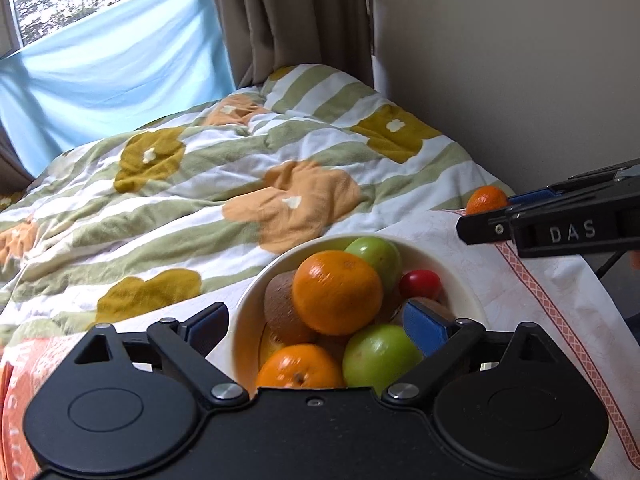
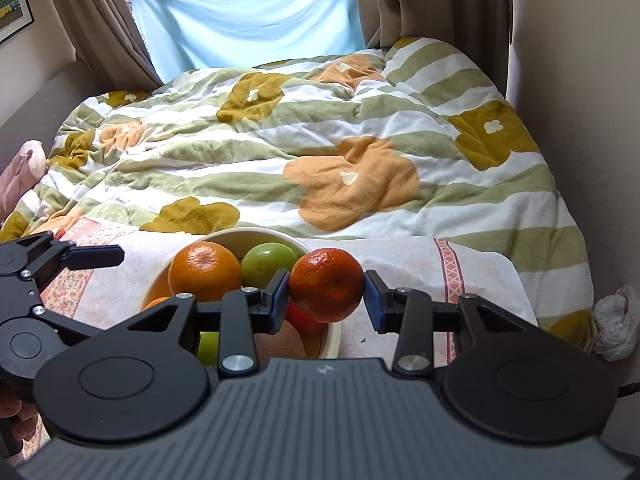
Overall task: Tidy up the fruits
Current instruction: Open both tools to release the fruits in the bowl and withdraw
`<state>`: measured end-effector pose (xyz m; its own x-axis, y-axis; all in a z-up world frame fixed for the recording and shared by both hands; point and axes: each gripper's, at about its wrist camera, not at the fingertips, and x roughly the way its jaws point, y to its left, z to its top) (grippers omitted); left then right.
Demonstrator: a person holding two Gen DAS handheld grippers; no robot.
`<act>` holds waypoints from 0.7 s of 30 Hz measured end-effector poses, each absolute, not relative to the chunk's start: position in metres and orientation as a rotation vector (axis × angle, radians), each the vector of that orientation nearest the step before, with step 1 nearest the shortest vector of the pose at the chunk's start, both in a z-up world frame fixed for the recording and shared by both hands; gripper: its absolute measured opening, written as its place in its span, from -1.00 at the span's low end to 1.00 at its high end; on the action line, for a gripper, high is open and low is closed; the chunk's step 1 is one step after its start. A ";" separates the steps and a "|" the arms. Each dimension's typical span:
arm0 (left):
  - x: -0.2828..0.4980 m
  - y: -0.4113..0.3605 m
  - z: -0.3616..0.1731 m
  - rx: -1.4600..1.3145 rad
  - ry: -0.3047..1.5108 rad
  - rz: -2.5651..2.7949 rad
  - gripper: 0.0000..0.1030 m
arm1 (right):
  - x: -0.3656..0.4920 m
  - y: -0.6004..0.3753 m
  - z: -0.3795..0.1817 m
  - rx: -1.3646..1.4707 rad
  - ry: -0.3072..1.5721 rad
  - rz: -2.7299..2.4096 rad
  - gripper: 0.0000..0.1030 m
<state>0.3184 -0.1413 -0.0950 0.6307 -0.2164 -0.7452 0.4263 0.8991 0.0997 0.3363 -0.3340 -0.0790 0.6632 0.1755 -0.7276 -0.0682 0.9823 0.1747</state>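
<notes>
A white bowl (image 1: pixel 448 268) sits on a patterned cloth on the bed and holds oranges (image 1: pixel 336 292), green apples (image 1: pixel 380 356), a kiwi (image 1: pixel 280 308) and a small red fruit (image 1: pixel 420 283). My left gripper (image 1: pixel 320 320) is open, its fingers straddling the bowl's near side, empty. My right gripper (image 2: pixel 326 294) is shut on a dark orange mandarin (image 2: pixel 326 286), held just above the bowl's right rim (image 2: pixel 332 340). In the left wrist view the mandarin (image 1: pixel 486 199) and the right gripper (image 1: pixel 488 220) show at the right edge.
A flowered, green-striped quilt (image 2: pixel 320 140) covers the bed beyond the cloth (image 2: pixel 400 264). Wall runs along the right. Curtains and a blue sheet hang over the window behind. A white plastic bag (image 2: pixel 616 320) lies at the bed's right edge. A pink soft toy (image 2: pixel 20 172) lies at left.
</notes>
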 end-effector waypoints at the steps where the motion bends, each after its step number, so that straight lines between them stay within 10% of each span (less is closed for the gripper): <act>1: 0.314 -0.137 -0.093 0.270 0.807 -0.361 0.87 | 0.336 -0.334 -0.078 0.135 0.832 0.149 0.06; 21: 0.268 -0.082 -0.060 0.194 0.717 -0.163 0.89 | 0.338 -0.295 -0.097 0.084 0.848 0.291 0.07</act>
